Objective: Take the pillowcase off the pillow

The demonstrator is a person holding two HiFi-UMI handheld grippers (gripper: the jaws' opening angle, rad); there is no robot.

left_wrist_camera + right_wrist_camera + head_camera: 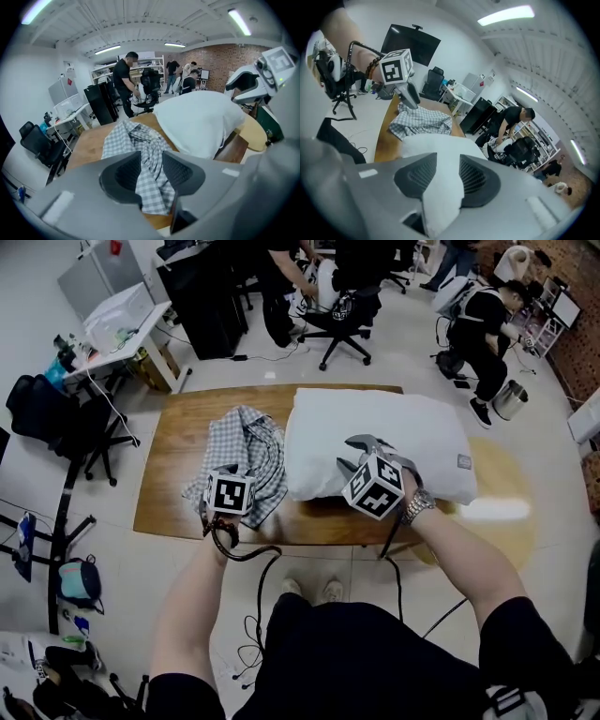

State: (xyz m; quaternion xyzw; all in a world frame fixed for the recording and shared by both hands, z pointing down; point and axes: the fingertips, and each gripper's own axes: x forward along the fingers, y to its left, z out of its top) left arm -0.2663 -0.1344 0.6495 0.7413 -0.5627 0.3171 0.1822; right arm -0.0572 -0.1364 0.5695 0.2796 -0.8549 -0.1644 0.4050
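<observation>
Nearest the person, the left gripper [151, 159] hung above the front edge of the surface [178, 493]. Its jaws stood part-way apart, and checked cloth showed in the gap between them. I judged that cloth to be lying below rather than pinched, so the gripper had hold of nothing. The right gripper [447, 161] was set much the same, jaws half apart with white fabric showing between them. That too looked like the pillow beneath it, not a grip.

Just beyond the left gripper lay the pillowcase [246, 451], a grey-and-white checked heap crumpled on the wood. It was off the pillow [394, 427], and its right edge seemed to touch the pillow's left side. The pillow lay bare and white across the right half of the surface.

By my reading the stripping was done and only the let-go remained. Doing that well would mean keeping both pairs of jaws apart while lifting away, so no fold snagged and dragged. It would also help to check that no corner of checked cloth was tucked under the pillow's left edge.

Farther off stood office chairs [342, 324], with people at desks beyond them.
</observation>
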